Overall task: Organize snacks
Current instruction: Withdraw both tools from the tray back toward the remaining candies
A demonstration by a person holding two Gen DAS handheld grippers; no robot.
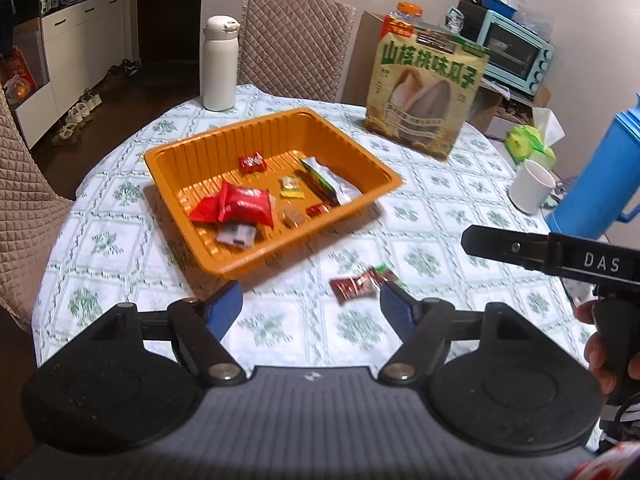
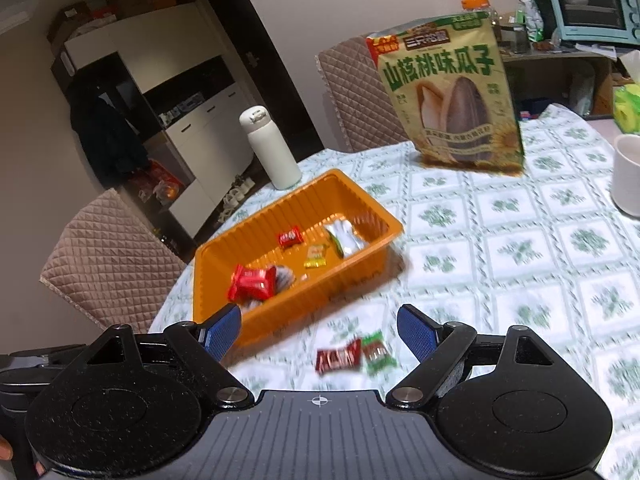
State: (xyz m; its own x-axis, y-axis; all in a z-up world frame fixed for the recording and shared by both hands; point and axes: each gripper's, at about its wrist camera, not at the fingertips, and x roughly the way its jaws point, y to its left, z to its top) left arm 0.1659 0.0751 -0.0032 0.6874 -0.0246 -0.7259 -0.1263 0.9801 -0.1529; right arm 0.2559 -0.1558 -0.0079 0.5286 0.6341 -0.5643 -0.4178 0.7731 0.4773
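Note:
An orange tray (image 1: 184, 148) (image 2: 360, 194) sits on the patterned tablecloth and holds several small wrapped snacks, among them a red packet (image 1: 236, 206) (image 2: 254, 282) and a silver-green packet (image 1: 326, 182) (image 2: 344, 236). Two loose snacks lie on the cloth in front of the tray: a dark red one (image 1: 354, 286) (image 2: 338, 358) and a green one (image 2: 376, 350). My left gripper (image 1: 311, 306) is open above the cloth, with nothing between its blue pads. My right gripper (image 2: 319, 330) is open too and empty, the loose snacks just beyond it.
A big sunflower-seed bag (image 1: 426, 92) (image 2: 450, 92) stands at the table's far side. A white bottle (image 1: 219, 64) (image 2: 272, 148), a white mug (image 1: 532, 186) (image 2: 628, 176), a blue jug (image 1: 600, 172) and a tissue pack (image 1: 530, 144) are nearby. Quilted chairs (image 1: 294, 40) ring the table.

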